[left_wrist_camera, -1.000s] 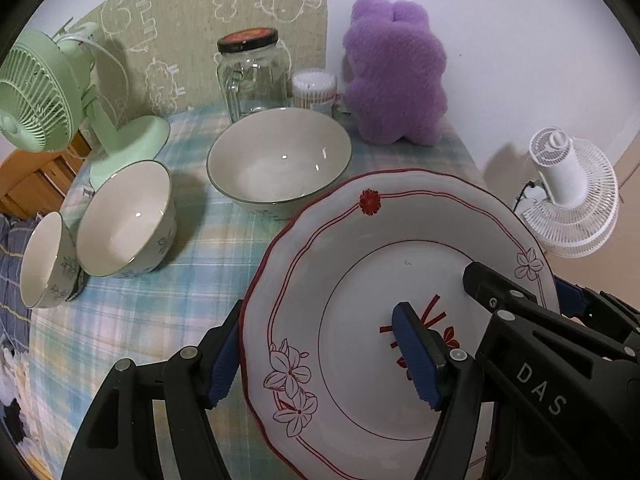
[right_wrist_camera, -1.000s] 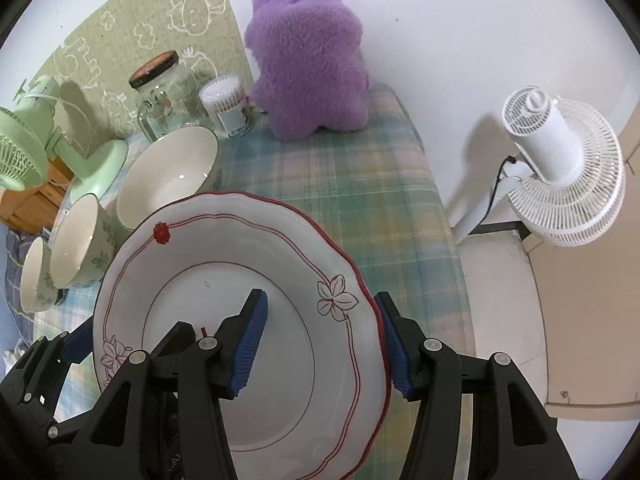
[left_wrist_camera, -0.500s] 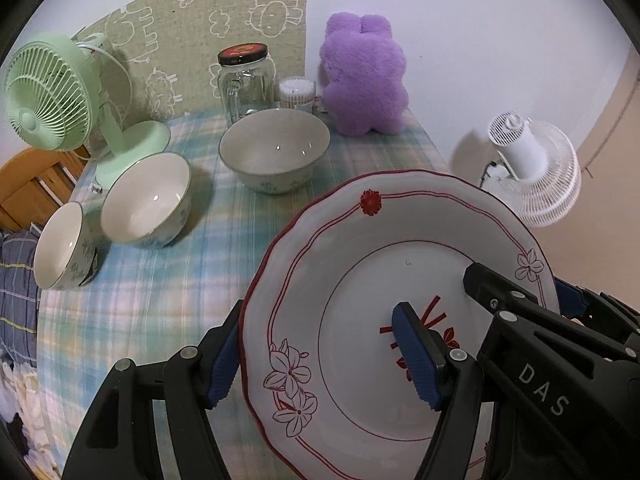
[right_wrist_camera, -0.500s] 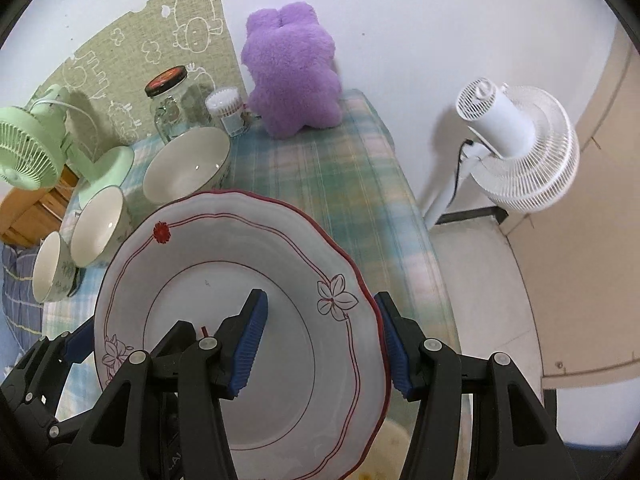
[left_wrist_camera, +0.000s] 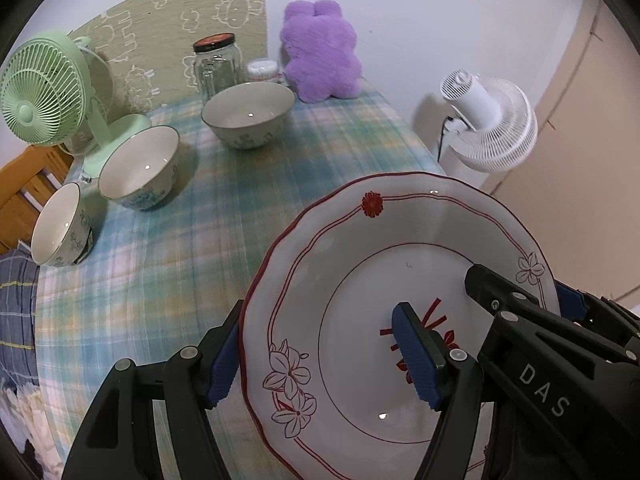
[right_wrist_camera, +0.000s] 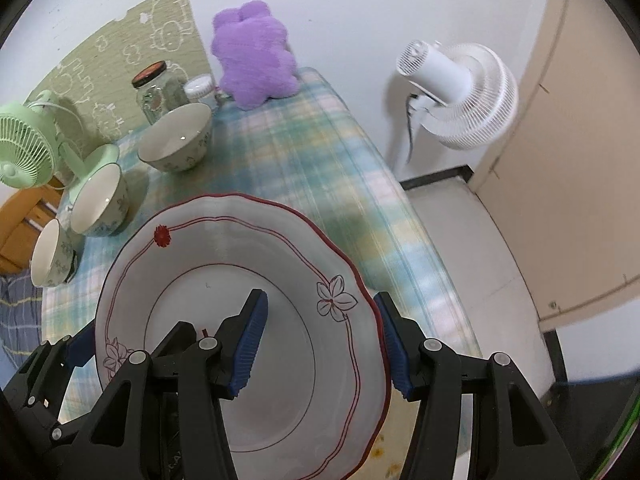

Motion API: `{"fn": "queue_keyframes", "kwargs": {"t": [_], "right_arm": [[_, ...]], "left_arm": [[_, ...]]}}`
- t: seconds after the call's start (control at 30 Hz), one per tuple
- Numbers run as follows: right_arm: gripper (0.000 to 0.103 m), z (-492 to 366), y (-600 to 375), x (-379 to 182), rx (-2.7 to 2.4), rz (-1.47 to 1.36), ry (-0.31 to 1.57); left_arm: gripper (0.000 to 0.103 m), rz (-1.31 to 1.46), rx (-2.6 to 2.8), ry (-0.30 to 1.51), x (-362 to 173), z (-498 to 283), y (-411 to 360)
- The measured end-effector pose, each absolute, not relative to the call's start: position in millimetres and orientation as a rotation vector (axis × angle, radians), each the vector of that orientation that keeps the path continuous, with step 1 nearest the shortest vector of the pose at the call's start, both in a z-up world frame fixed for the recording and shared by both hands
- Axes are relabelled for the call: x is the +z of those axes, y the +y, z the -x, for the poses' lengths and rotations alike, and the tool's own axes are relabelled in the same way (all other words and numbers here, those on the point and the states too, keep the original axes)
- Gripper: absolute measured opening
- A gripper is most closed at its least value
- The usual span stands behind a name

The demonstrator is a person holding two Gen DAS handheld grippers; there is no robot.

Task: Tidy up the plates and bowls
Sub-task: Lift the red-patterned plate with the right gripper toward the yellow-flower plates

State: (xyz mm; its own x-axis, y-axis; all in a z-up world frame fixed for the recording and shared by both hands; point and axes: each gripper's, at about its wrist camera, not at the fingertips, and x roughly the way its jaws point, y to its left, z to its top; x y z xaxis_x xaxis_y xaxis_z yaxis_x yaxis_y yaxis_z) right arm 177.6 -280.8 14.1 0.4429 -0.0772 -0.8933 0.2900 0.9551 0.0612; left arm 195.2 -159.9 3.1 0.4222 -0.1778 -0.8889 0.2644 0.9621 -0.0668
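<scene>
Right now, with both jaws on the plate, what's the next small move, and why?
Probably carry the plate on level and set it on bare tablecloth: the left gripper and right gripper hold opposite rims, and the three bowls sit further back.

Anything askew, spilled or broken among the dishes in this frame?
The smallest bowl and the middle bowl at the table's left edge look tipped on their sides, mouths facing sideways, though the fisheye may exaggerate it. The large bowl sits upright. The plate looks intact; nothing spilled.
</scene>
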Motion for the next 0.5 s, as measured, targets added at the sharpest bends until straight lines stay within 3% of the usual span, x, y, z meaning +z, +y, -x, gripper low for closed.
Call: {"fn": "queue_keyframes", "kwargs": {"t": [0.5], "right_arm": [[0.059,-156.5,-330.6,-24.6,-0.188,-0.190,1.197]], "left_arm": [[0.072,-0.044,-0.196,1.211,-40.6,-169.3,-213.7]]}}
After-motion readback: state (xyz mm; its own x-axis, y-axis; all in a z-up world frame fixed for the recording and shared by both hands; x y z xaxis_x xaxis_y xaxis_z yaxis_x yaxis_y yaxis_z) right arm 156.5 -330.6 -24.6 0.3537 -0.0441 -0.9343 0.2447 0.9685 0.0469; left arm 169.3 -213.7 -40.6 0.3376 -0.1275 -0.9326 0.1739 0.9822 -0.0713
